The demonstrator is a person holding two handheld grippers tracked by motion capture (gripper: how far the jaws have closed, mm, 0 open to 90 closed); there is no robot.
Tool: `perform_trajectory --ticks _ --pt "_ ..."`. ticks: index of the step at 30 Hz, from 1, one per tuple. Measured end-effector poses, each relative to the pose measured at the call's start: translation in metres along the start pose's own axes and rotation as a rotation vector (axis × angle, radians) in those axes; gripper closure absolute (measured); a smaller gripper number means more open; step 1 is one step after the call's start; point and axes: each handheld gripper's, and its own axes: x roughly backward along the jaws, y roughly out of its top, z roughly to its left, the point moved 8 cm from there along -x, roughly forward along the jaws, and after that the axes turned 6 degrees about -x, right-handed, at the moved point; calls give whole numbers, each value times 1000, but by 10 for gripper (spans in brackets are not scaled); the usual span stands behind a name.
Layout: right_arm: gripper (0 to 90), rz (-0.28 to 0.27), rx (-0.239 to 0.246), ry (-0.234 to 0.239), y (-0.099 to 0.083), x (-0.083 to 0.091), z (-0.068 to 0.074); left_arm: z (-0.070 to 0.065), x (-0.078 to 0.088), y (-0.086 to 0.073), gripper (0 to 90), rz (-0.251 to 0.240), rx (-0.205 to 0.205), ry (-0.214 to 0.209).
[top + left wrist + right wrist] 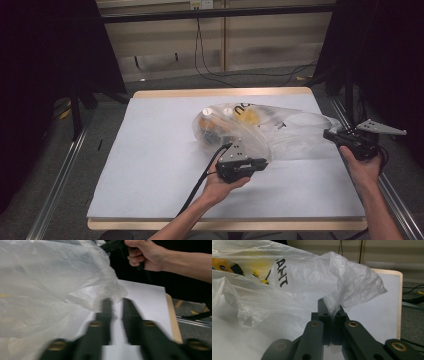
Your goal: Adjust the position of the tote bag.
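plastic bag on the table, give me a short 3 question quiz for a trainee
1. True or false: the right gripper has its jaws shut on a fold of the plastic bag.
2. Multiple choice: the jaws of the left gripper are A) clamped on the bag, B) apart, with bare table between them, C) holding a bottle.
3. In the right gripper view, what colour are the letters printed on the bag?

Key: 1 true; 2 B; 3 black.

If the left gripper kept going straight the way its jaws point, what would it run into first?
Most likely the plastic bag: a fold of its film hangs just ahead of the left gripper, whose jaws stand slightly apart. Depth is blurred, so contact is uncertain.
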Motion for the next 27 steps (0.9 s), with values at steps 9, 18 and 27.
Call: perform_trajectory --ticks 9,18,27 --pt "893 -19 3 15 6 3 8 2 -4 3 504 -19 29 39" --pt "894 -26 26 52 10 8 20 8 -8 5 849 1 32 61" --pt "895 -59 28 90 14 11 28 3 -1 9 892 -8 12 -1"
